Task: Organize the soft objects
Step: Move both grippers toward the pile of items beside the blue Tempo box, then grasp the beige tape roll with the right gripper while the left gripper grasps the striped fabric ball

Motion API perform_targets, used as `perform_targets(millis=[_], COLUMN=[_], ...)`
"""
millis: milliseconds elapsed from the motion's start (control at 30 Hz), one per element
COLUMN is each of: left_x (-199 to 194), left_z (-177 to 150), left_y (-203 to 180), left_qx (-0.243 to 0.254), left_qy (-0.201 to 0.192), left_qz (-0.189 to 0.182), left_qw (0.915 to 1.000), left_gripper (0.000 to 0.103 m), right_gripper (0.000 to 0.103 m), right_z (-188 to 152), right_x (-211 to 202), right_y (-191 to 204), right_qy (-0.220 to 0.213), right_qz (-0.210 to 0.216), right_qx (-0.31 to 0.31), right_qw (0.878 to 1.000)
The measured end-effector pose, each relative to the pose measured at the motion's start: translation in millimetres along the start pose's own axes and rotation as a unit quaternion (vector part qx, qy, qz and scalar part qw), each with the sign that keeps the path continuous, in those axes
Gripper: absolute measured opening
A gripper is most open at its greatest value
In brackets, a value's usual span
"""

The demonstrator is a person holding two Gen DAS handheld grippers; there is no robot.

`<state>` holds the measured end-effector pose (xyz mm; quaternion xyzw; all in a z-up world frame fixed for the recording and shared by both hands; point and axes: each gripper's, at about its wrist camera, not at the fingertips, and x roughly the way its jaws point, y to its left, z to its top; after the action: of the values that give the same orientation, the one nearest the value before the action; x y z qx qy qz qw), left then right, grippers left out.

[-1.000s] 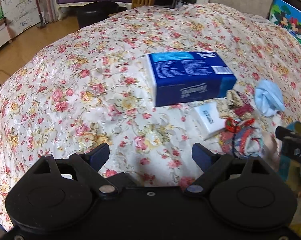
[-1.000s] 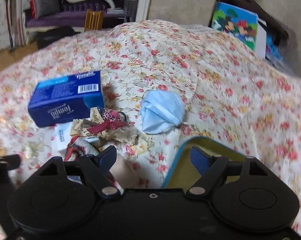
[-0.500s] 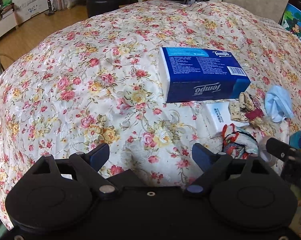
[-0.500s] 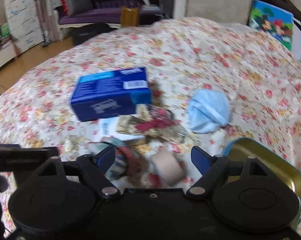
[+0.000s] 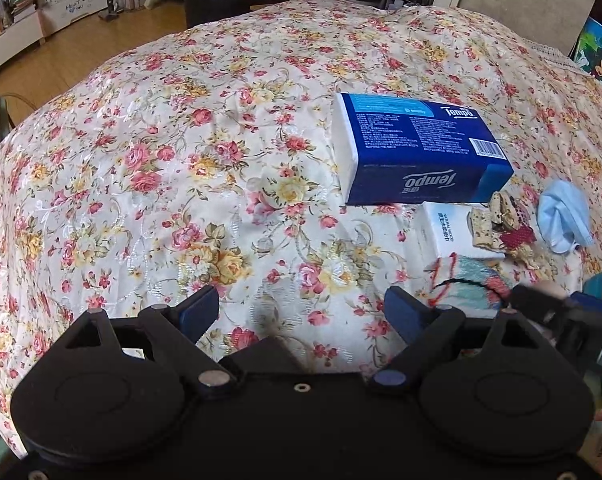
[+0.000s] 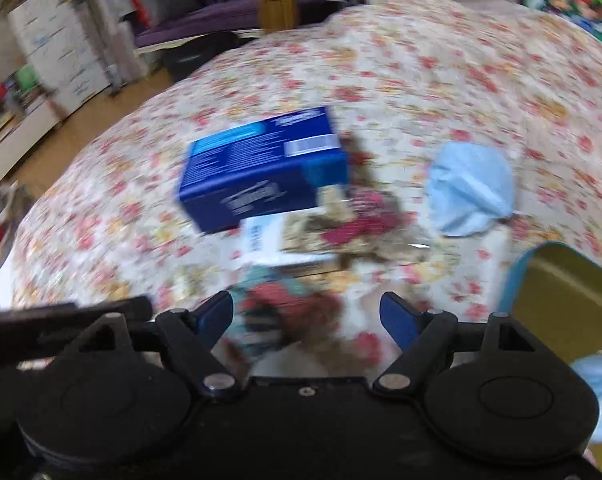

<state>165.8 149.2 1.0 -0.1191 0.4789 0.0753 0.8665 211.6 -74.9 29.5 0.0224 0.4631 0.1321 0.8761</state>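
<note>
Approach step, nothing grasped yet. Left hand-held gripper (image 5: 299,308) is spread over bare floral bedspread (image 5: 161,168), holding nothing. Right hand-held gripper (image 6: 306,312) is spread above the patterned sock (image 6: 285,308); view blurred, contact uncertain. Blue tissue pack (image 5: 417,148), white tissue packet (image 5: 447,230) and blue face mask (image 5: 563,220) lie right of centre. Judgement: next move calls for lowering onto the sock, then closing; the gold tin (image 6: 561,292) at near right looks the likely destination.

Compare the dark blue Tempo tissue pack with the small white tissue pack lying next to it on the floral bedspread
The dark blue Tempo tissue pack is clearly larger and bulkier; the small white tissue pack is flatter and thinner. The blue one carries white lettering and a barcode; the white one has only small dark print. The blue one lies uncovered, while a patchwork cloth piece overlaps the white one's edge. Both rest flat on the floral bedspread.
</note>
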Motion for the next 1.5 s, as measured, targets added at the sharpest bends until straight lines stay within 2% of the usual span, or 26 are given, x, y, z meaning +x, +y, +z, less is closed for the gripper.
perform_targets(millis=[133,267,467,500,533,567,600,633,700,900,1000,1067,1100,1167,1233,1267,1367,1433,1500], left_x=[1,1,2,3,4,4,5,5,5,-1,-4,-5,-4,-2,1,2,6,6,6], left_z=[0,-1,-2,-2,-1,-1,-1,-1,-1,-4,-5,-7,-7,-8,-7,-6,-5,-4,-4], left_y=[-4,-5,-5,-5,-5,-5,-5,-6,-8,-23,-32,-35,-36,-35,-33,-31,-29,-29,-28], left_qx=[0.008,0.012,0.013,0.012,0.012,0.011,0.011,0.012,0.016,0.039,0.052,0.059,0.061,0.061,0.055,0.051,0.041,0.039,0.038], left_qy=[0.0,0.003,0.004,0.005,0.005,0.006,0.006,0.006,0.004,-0.01,-0.014,-0.015,-0.014,-0.009,-0.006,-0.004,0.001,0.002,0.002], left_qz=[-0.001,-0.006,-0.007,-0.006,-0.007,-0.01,-0.012,-0.013,-0.018,-0.04,-0.049,-0.049,-0.047,-0.045,-0.042,-0.042,-0.047,-0.05,-0.05], left_qw=[1.0,0.9999,0.9999,0.9999,0.9999,0.9999,0.9998,0.9998,0.9997,0.9984,0.9973,0.9969,0.9969,0.9971,0.9976,0.9978,0.998,0.998,0.998], left_gripper=[0.086,0.086,0.086,0.086,0.086,0.086,0.086,0.086,0.086,0.086,0.086,0.087,0.087,0.087,0.087,0.087,0.087,0.087,0.087], right_gripper=[0.078,0.078,0.075,0.068,0.053,0.044,0.03,0.026,0.024,0.024,0.024,0.024,0.025,0.032,0.039,0.041,0.055,0.065,0.066], right_z=[5,4,1,0,-1,-1,-1,-2,-2,-2,-1,1,3,5,6,6,3,-1,-4], right_x=[3,10,27,30,32,33,33,33,28,-4,-6,5,10,16,15,13,5,7,12], right_y=[-17,-15,-11,-10,-10,-10,-11,-14,-20,-31,-41,-43,-42,-40,-37,-37,-33,-26,-21], right_qy=[0.012,0.0,0.035,0.036,0.039,0.042,0.045,0.047,0.044,0.012,0.029,0.049,0.049,0.031,0.011,0.005,0.002,0.004,0.005], right_qz=[-0.035,-0.087,-0.068,-0.074,-0.075,-0.077,-0.076,-0.07,-0.055,-0.026,0.037,0.05,0.032,-0.036,-0.084,-0.092,-0.07,-0.075,-0.093], right_qx=[0.023,-0.006,-0.011,-0.014,-0.017,-0.017,-0.016,-0.013,0.002,0.028,0.056,0.06,0.054,0.033,0.008,0.0,-0.025,-0.052,-0.078], right_qw=[0.999,0.996,0.997,0.997,0.996,0.996,0.996,0.996,0.998,0.999,0.997,0.996,0.997,0.998,0.996,0.996,0.997,0.996,0.993])
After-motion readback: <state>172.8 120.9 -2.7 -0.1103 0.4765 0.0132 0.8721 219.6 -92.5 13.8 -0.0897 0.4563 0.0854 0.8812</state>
